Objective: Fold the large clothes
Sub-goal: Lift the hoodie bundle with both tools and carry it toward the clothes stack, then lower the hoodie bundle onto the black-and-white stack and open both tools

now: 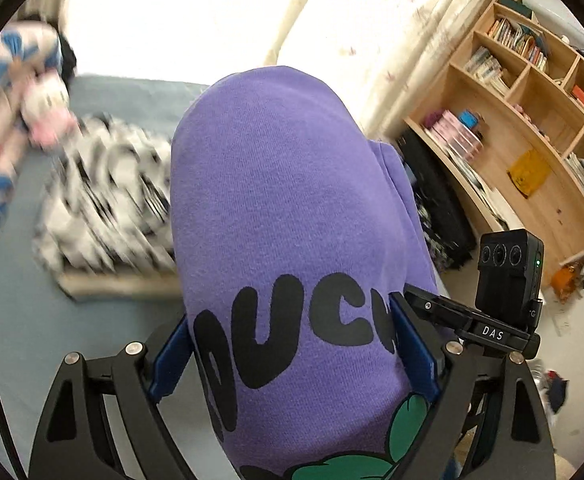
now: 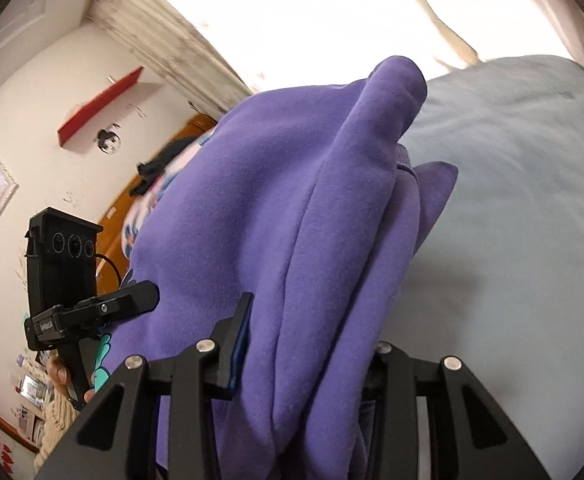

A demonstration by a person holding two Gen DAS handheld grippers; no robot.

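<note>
Left wrist view: looking down along the left gripper (image 1: 292, 344), very close to the purple sweatshirt (image 1: 292, 208), facing across the bed (image 1: 124, 92) toward a bright window and a wooden bookshelf (image 1: 531, 128). Right wrist view: tilted, just as close along the right gripper (image 2: 303, 344), facing bed (image 2: 511, 200) and wall. Shared: sweatshirt (image 2: 276, 200), bed, window glare.

Showing matt, fuzzy knit cloth on the purple sweatshirt (image 1: 292, 200); looking smooth, pale wood on the bookshelf (image 1: 531, 152).
</note>
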